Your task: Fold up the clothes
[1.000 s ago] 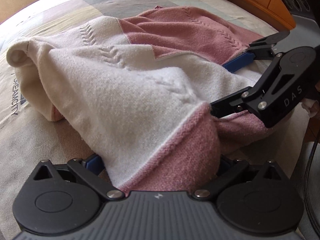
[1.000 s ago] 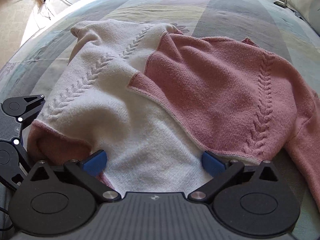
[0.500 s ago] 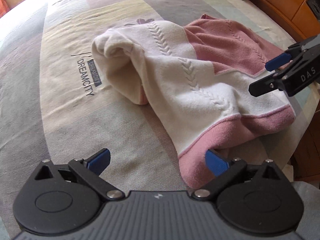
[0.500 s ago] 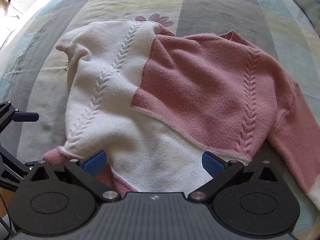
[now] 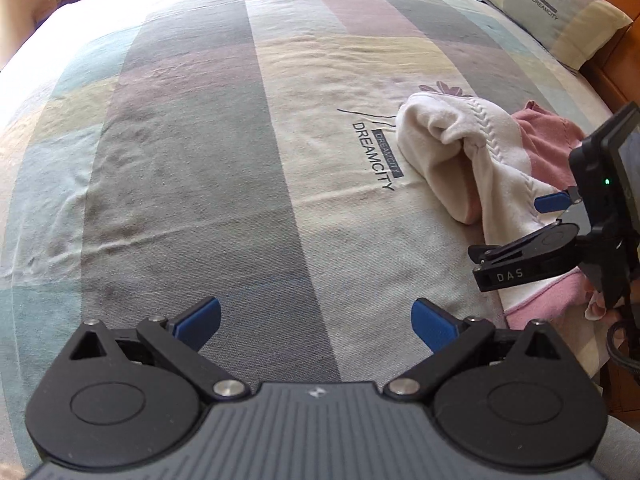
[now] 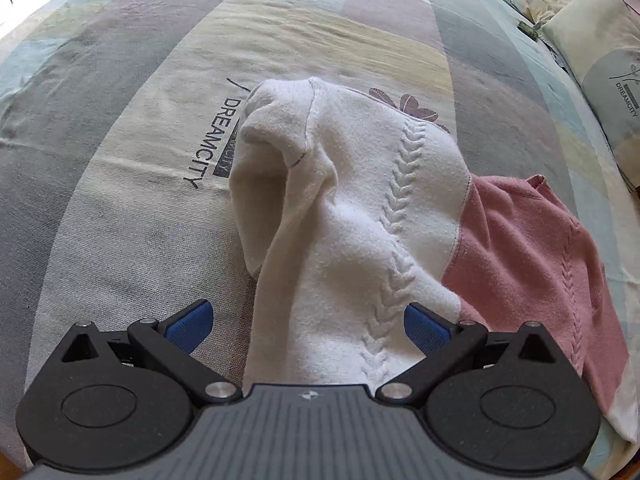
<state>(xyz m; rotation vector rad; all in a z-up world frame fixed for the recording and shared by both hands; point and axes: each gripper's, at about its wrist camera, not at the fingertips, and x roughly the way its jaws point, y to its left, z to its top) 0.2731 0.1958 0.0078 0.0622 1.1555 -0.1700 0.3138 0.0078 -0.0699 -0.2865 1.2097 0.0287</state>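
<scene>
A white and pink knit sweater [image 6: 360, 200] lies bunched on the bedspread, its white half heaped in a hump and its pink half [image 6: 520, 240] spread to the right. My right gripper [image 6: 308, 324] is open, and the white knit runs between and under its blue pads without being pinched. My left gripper [image 5: 316, 322] is open over bare bedspread, well left of the sweater [image 5: 460, 152]. In the left wrist view the right gripper [image 5: 516, 228] hovers over the sweater's near edge.
The striped bedspread [image 5: 200, 160] carries a DREAMCITY print [image 5: 376, 156] just left of the sweater. A pillow [image 5: 560, 12] lies at the far right by the wooden bed frame [image 5: 612, 84]. Open bedspread stretches to the left.
My left gripper let go of the pink hem, opened and drew back to the left, off the sweater. The right gripper stayed open and pulled back. The sweater sank into a heap.
</scene>
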